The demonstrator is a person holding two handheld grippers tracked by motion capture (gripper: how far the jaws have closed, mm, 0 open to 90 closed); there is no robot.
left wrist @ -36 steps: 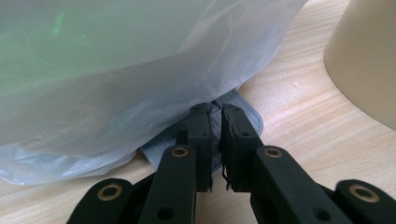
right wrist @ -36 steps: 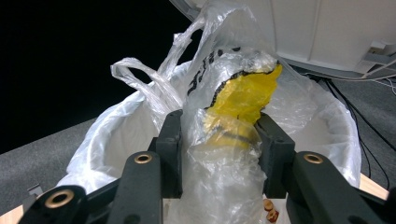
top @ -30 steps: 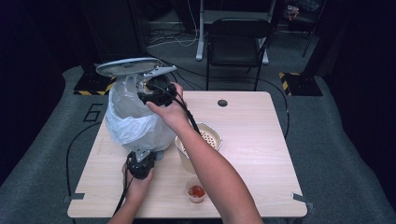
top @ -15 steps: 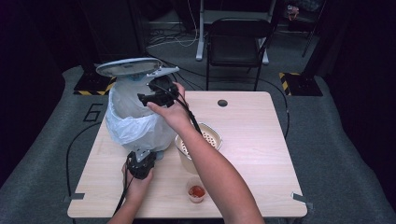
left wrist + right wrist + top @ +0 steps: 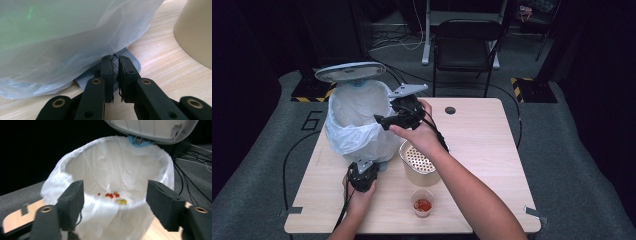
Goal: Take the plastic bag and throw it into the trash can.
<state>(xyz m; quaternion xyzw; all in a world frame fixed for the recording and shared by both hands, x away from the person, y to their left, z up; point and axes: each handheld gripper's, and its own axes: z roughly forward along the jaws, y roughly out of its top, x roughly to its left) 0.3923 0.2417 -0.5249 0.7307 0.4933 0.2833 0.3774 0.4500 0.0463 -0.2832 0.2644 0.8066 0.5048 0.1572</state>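
Evidently the right gripper (image 5: 384, 121), jaws just spread and empty, has drawn back from the lined pedal bin (image 5: 357, 120) holding dropped scraps (image 5: 111, 195), while the left gripper (image 5: 364, 166) stays pinched on its pedal (image 5: 125, 58).

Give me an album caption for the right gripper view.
Open tongs face a white-lined bin, lid raised, red scraps inside.

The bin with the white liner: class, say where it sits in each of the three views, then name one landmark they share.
High view: the bin stands at upper left on the table, lid raised.
Left gripper view: its liner fills the upper left, just beyond the jaws.
Right gripper view: it sits centre, open mouth seen between the jaws, small scraps inside.
Shared landmark: the pale wooden table.
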